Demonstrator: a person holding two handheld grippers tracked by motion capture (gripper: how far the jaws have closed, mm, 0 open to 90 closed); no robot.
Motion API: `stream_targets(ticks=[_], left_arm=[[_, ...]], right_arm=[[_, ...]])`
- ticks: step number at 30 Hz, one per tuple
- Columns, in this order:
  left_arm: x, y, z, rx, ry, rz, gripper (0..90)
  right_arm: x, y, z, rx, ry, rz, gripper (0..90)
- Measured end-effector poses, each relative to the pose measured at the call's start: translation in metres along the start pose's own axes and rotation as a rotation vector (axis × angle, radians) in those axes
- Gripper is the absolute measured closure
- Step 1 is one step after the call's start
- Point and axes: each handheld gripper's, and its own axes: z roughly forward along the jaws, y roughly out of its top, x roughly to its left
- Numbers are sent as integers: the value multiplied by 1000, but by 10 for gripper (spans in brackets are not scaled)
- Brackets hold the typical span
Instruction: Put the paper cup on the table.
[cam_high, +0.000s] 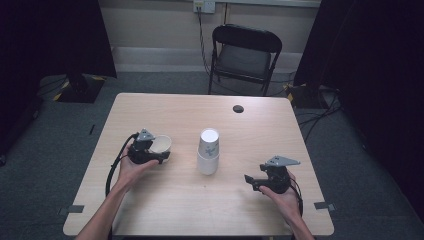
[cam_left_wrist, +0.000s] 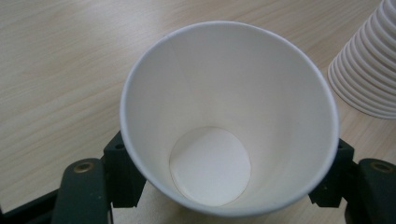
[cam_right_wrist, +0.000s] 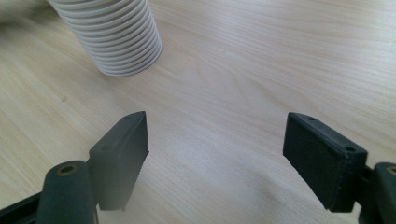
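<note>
A single white paper cup (cam_high: 161, 144) (cam_left_wrist: 224, 116) is held in my left gripper (cam_high: 150, 152) (cam_left_wrist: 229, 175), which is shut on its sides. The cup lies tilted, its open mouth toward the camera, its inside empty. An upside-down stack of white paper cups (cam_high: 208, 151) (cam_left_wrist: 369, 65) (cam_right_wrist: 112, 35) stands at the table's middle, to the right of the held cup. My right gripper (cam_high: 251, 181) (cam_right_wrist: 217, 158) hovers low over the table to the right of the stack, open, with bare wood between its jaws.
The light wooden table (cam_high: 210, 210) has a dark round cable hole (cam_high: 238, 108) near its far edge. A black folding chair (cam_high: 244, 57) stands behind the table. Dark curtains hang at both sides. Cables run along the floor at the right.
</note>
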Motion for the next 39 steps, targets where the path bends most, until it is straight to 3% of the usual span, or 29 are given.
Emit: stream_targets(ticks=[4, 6, 9, 17, 24, 28, 33, 36, 39], left_arm=[[1, -2, -1, -16, -7, -12, 255], [3, -3, 0, -12, -11, -44, 142], [1, -5, -2, -23, 25, -43, 158], [0, -7, -11, -33, 34, -81, 168], [-1, -10, -26, -25, 44, -73, 167], [-2, -15, -34, -30, 50, -110, 186], [-5, -24, -45, -5, 60, -85, 209], [-7, -31, -52, 17, 65, -72, 201], [-11, -37, -60, 39, 58, -85, 201]], right_arm=[[1, 0, 0, 0, -2, -6, 225], [1, 0, 0, -1, -2, -4, 225], [1, 0, 0, 1, -2, -4, 222], [1, -2, -3, 3, -19, 2, 220], [-8, -7, -3, 6, -53, 25, 204], [-15, -11, -1, 31, -78, 41, 186], [-23, -15, 3, 59, -138, 48, 181], [-27, -21, 8, 90, -145, 58, 179], [-27, -24, 9, 103, -152, 63, 190]])
